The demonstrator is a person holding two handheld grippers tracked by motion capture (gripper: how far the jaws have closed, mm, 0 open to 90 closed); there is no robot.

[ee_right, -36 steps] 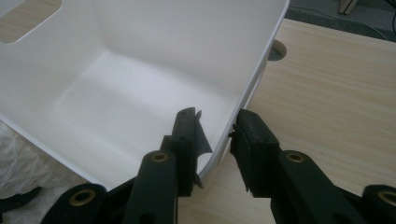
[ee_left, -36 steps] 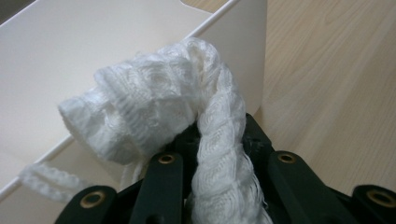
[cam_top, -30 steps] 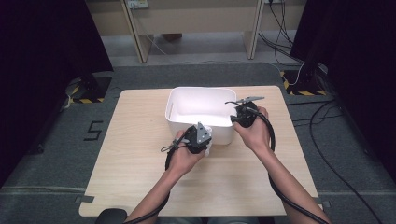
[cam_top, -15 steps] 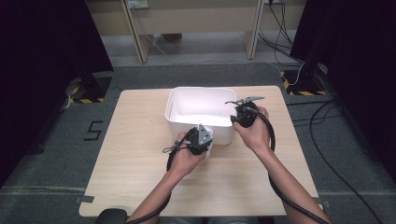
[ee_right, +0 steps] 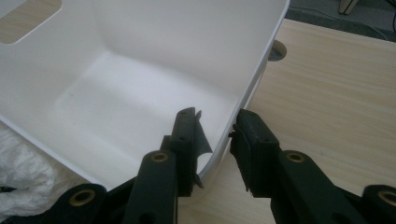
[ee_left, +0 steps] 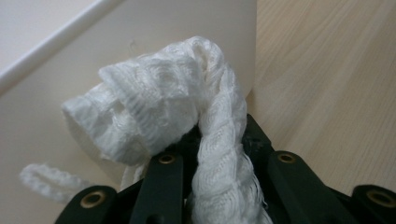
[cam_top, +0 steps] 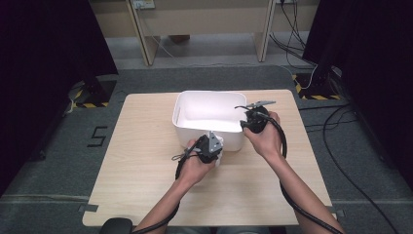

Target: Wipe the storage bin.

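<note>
My forearms are bare, no sleeves. Each hand carries a black gripper: left gripper [cam_top: 208,147] with a grey three-cornered plate on top, right gripper [cam_top: 255,120] likewise. Black cables trail back. The black jaws have brass-ringed screw holes.

A white knitted cloth [ee_left: 159,116] — twisted, bunched, rope-like — sits just outside the near wall of the white plastic bin [cam_top: 195,105] — open-topped, upright on the table.

A light wooden desk [cam_top: 146,146] is standing on grey floor [cam_top: 58,170]. A white tub [cam_top: 195,105] is sitting directly on the desk, toward its far edge. A white cloth [cam_top: 220,142] is hanging just beside the tub's near wall.
</note>
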